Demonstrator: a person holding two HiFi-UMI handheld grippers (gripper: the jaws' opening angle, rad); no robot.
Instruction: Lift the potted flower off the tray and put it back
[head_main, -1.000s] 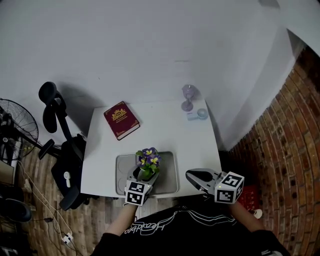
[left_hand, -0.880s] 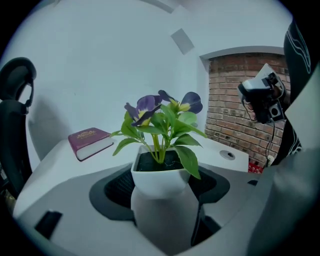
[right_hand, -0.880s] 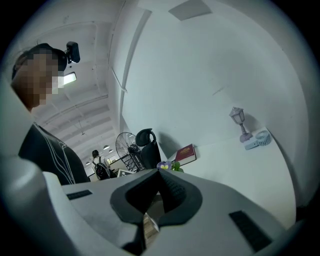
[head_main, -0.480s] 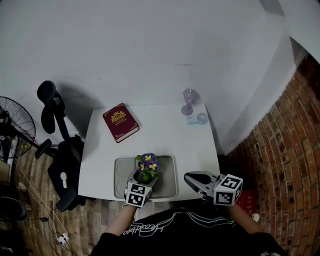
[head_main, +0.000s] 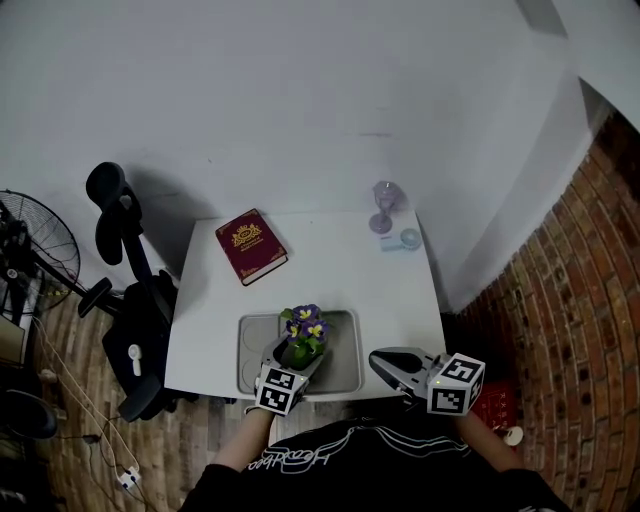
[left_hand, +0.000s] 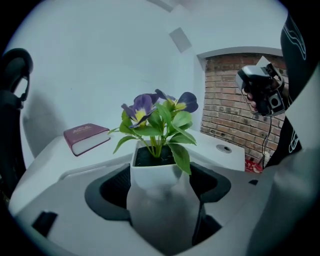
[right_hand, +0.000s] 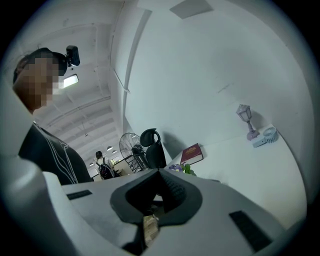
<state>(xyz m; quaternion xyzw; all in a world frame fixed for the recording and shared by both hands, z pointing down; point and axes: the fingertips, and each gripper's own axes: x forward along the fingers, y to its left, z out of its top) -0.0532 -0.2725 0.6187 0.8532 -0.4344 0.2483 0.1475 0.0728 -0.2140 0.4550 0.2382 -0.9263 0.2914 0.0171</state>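
The person wears a black top (head_main: 360, 465) with thin white curvy lines, just behind the left claw (head_main: 296, 352) and right claw (head_main: 379, 359), which are both pale grey with black pads (left_hand: 107, 192) inside and a black-and-white checked cube (head_main: 278, 388) on the back end.

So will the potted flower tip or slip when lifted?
The potted flower likely tips easily: foliage stands tall above a small pot. The white pot looks smooth, maybe slippery in the left tool shut on it. Leaves probably flex if brushed.
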